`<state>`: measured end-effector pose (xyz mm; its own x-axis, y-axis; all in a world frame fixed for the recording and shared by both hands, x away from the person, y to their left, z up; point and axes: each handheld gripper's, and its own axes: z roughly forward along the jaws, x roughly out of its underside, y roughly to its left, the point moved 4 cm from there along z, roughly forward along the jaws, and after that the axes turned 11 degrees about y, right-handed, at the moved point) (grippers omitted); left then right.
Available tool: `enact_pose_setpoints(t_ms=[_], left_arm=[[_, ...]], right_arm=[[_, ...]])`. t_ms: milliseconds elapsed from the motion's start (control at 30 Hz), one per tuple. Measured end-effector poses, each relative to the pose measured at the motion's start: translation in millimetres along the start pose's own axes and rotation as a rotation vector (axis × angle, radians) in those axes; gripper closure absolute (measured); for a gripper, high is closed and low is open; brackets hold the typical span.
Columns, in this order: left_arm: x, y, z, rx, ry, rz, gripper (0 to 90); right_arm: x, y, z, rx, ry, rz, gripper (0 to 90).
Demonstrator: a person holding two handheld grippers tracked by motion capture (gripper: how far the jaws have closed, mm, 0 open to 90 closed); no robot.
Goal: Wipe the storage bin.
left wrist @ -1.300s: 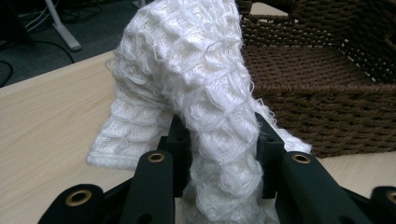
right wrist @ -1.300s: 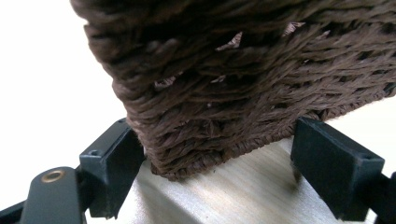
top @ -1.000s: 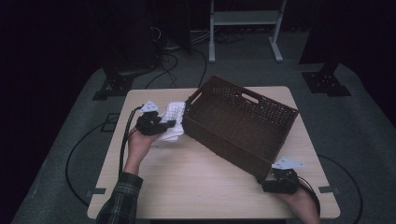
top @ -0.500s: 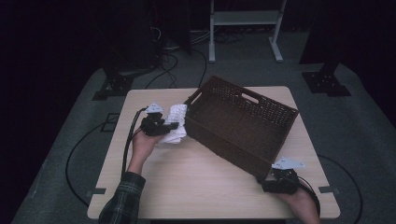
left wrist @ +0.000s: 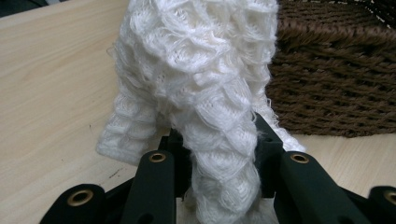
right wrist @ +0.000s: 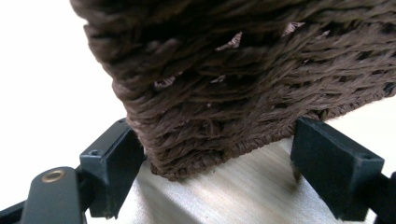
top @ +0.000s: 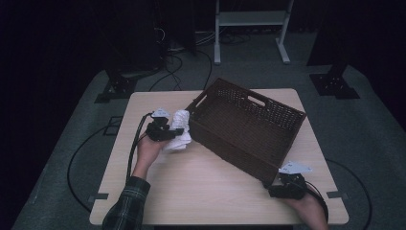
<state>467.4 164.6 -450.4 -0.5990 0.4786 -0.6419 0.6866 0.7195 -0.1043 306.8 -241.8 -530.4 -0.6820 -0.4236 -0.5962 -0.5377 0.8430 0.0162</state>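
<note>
A white knitted cloth point(top: 181, 135) hangs bunched over the table, just left of a dark brown wicker basket point(top: 239, 151). My left gripper point(top: 172, 132) is shut on it. In the left gripper view the cloth point(left wrist: 196, 70) is pinched between the black jaws of that gripper point(left wrist: 217, 156), with the basket wall point(left wrist: 336, 84) close behind. My right gripper point(top: 273, 183) rests at the basket's near right corner. In the right gripper view the jaws of this gripper point(right wrist: 215, 161) stand wide around that corner point(right wrist: 233, 70). The left pad point(right wrist: 116, 161) lies against the weave, and table shows beside the right pad point(right wrist: 327, 163).
The basket sits turned at an angle on the light wooden table point(top: 201, 191) and takes up its middle and right. A white metal stand point(top: 249, 19) and dark tripod feet point(top: 335, 84) are on the floor beyond. Cables point(top: 76, 163) run off the left edge.
My left gripper has carried the cloth slightly right, closer to the basket's left end. The right gripper and the basket have not moved.
</note>
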Motion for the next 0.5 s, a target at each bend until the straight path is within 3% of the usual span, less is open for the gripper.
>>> enact_pose_setpoints(t_ms=[500], left_arm=[[7.0, 2.2, 13.6, -0.009, 0.076, -0.008, 67.7]], right_arm=[[0.0, 0.0, 0.0, 0.0, 0.0, 0.0, 17.0]])
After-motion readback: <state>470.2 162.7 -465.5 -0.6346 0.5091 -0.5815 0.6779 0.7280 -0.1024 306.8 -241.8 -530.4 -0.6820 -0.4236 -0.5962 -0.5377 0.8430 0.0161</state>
